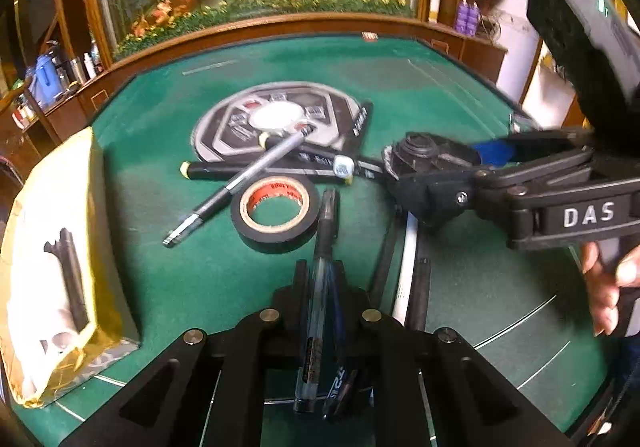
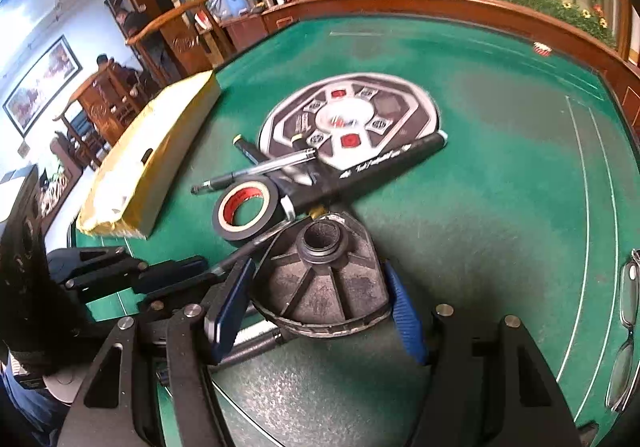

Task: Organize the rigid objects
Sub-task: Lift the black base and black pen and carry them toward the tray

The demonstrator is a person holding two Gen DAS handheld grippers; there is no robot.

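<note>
One readable label, "DAS", marks the right tool [image 1: 404, 167].

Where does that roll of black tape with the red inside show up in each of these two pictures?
Left wrist view: the black tape roll lies flat on the green felt at the centre, just beyond the left gripper, which holds pens.
Right wrist view: the same roll sits left of centre, just beyond the round black part in the right gripper.
Shared landmark: the round grey control panel beyond the roll.
</note>
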